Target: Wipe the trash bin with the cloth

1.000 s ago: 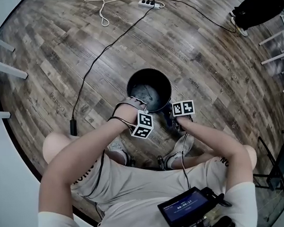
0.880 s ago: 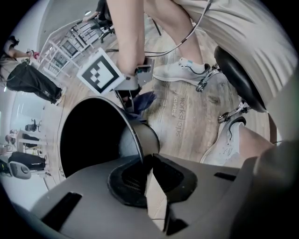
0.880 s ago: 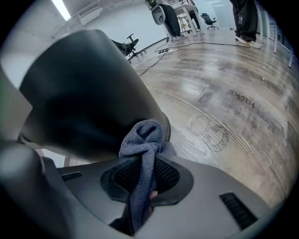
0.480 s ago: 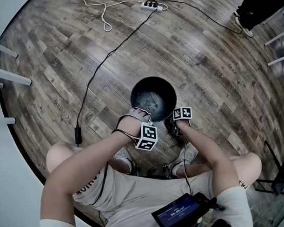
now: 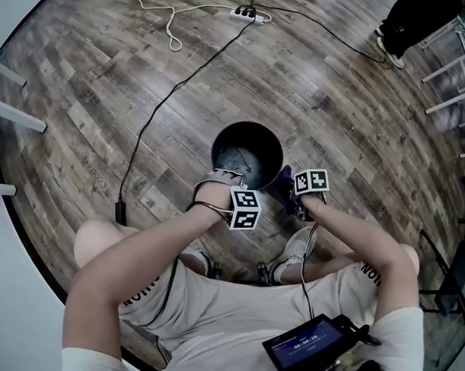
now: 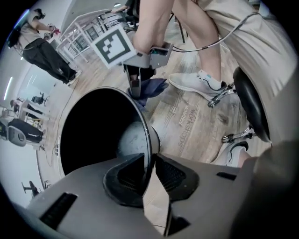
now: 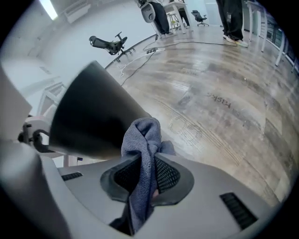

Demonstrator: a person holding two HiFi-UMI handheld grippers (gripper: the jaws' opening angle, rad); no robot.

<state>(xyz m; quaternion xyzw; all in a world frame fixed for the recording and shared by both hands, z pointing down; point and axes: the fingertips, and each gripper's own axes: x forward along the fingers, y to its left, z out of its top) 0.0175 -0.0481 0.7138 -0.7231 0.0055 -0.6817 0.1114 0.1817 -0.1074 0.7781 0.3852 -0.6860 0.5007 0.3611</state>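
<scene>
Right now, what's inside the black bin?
In the bin, just its scuffed grey bottom, no trash. The left gripper, jaws just opening astride the rim, covers the near wall.

Trash bin (image 5: 247, 154): black wall, pale grey scuffed bottom inside. Cloth (image 7: 142, 140): blue-grey, fine woven texture. Floor (image 5: 100, 94): brown-grey wood-grain planks. Marker cubes (image 5: 245, 208): black squares on white. Shirt (image 5: 222, 311): light grey, dark lettering. Power strip (image 5: 249, 14): white.
</scene>
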